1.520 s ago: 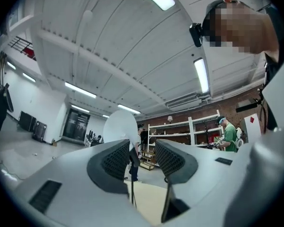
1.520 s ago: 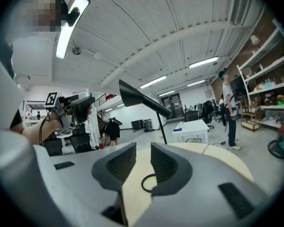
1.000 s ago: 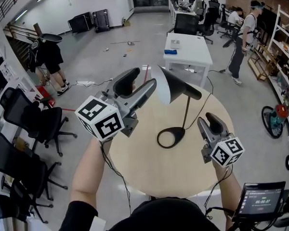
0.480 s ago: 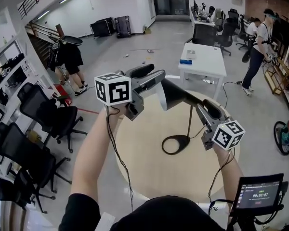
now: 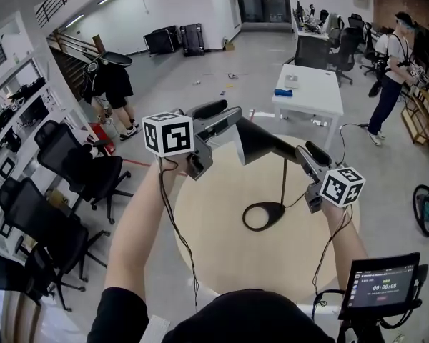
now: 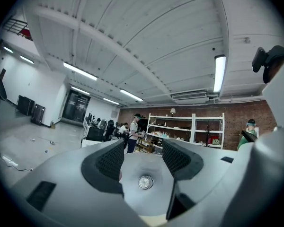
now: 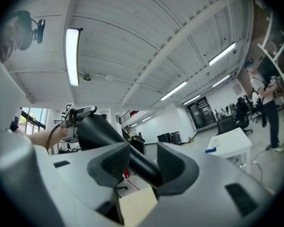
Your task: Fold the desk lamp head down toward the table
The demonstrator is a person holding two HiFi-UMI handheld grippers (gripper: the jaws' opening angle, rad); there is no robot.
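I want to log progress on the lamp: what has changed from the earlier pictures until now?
The right gripper rose from beside the base, and its fingers now close on the narrow black end of the lamp head. The left gripper lifted to the head's white open mouth, fingers apart. The lamp base on the table stayed put.

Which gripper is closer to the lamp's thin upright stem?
Right. The right gripper clamps the neck of the lamp head just above the stem; the left gripper is at the head's open rim.
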